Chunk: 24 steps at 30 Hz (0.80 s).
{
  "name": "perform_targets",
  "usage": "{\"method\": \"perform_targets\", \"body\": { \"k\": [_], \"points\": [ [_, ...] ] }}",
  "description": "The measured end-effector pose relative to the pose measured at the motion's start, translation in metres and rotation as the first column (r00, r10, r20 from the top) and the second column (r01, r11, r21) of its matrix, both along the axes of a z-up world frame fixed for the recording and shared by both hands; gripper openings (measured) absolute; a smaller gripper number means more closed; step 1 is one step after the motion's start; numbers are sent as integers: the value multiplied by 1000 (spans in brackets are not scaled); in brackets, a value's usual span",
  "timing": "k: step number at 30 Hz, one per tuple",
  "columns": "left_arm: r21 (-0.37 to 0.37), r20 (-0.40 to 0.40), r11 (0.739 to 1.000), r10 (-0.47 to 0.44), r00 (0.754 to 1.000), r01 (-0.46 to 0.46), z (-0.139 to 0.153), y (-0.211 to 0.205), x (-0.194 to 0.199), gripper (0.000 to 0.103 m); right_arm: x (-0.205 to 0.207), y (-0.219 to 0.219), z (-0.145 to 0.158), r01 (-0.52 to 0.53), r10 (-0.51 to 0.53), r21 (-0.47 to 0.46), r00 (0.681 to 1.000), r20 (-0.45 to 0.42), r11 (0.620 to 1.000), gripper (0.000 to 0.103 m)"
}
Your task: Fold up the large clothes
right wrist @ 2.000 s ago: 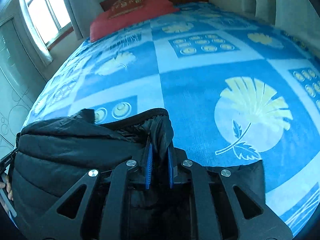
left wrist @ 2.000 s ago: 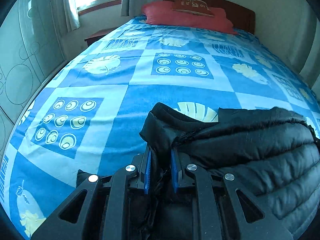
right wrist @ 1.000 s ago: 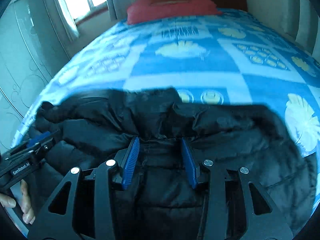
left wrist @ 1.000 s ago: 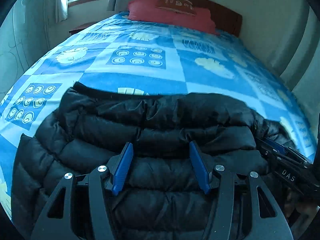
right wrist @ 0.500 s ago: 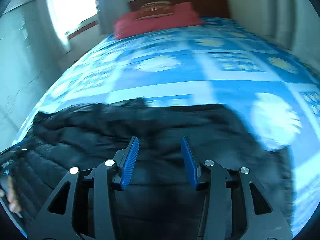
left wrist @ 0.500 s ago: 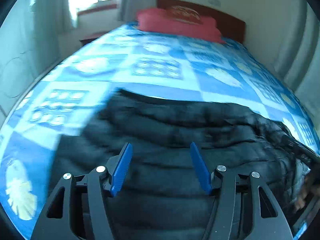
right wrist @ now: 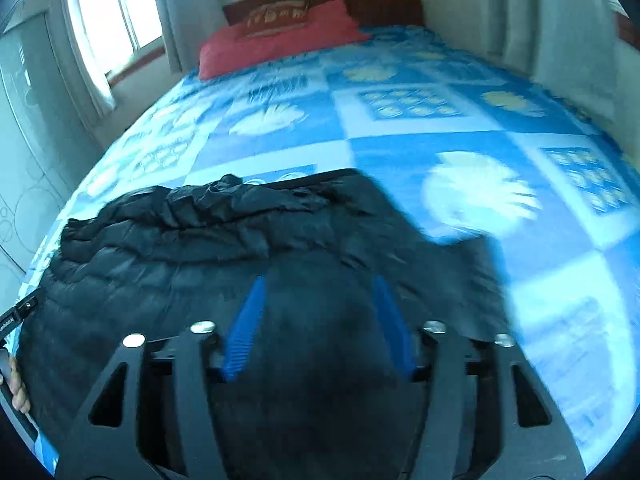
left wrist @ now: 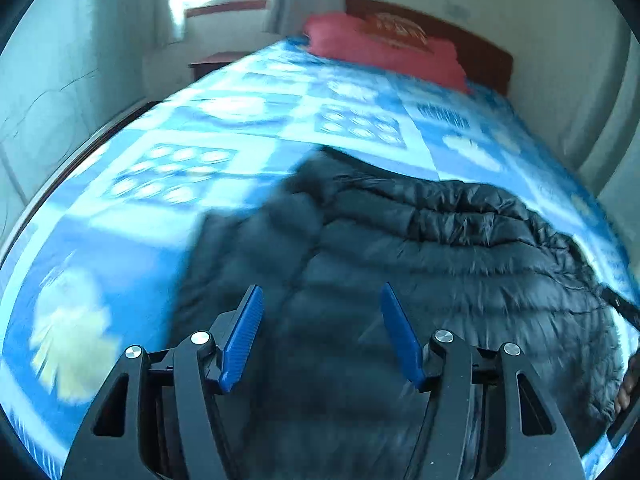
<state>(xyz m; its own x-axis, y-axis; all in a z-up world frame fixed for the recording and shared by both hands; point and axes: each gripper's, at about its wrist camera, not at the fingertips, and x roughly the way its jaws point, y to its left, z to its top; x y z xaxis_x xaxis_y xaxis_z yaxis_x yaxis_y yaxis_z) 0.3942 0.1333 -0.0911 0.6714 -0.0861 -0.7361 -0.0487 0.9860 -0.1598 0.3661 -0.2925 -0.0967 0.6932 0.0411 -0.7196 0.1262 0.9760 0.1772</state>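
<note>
Hovered over the black puffer jacket (left wrist: 420, 248) on the near bed (right wrist: 420, 128); left gripper (left wrist: 322, 334) and right gripper (right wrist: 320, 326) gaped, jaws just widening, nothing clamped.

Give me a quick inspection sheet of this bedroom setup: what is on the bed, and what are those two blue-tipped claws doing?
Surface: bed with a blue patterned cover.
Job's things: black puffer jacket lying folded over on the cover, near end of the bed.
Clutter: red pillows at the headboard.
Grippers: left gripper open, nothing between its pads; right gripper open, its jaws have just been opening, nothing pinched.
Cables: nothing seen.
Surroundings: window with curtains, a wooden headboard, pale walls.
</note>
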Motion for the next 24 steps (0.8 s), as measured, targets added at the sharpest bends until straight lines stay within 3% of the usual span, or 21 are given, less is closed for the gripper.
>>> {"method": "perform_targets", "body": {
  "k": [5,9,12,18,20,24],
  "points": [
    [-41,-10,988,151,989,-151,-3,50,-76,70,-82,-44,-12,119,-118,30,992,-50,992,71],
    [-178,-92,964,184,979,-198,-23,74,-119,74,-124,-70,-39,198,-179,179,977,-114,964,71],
    [-308,-137,932,155,978,-191,-37,75,-132,74,-133,-73,-55,212,-181,251,973,-141,944,71],
    [-371,-156,907,153,976,-201,-49,64,-119,80,-128,-63,-68,210,-167,332,974,-151,920,71],
    [-381,-155,896,181,971,-227,-53,64,-115,74,-128,-56,-69,206,-169,313,975,-141,927,69],
    [-372,-137,902,178,974,-218,-50,53,-112,39,-125,-49,-70,193,-161,352,980,-120,916,34]
  ]
}}
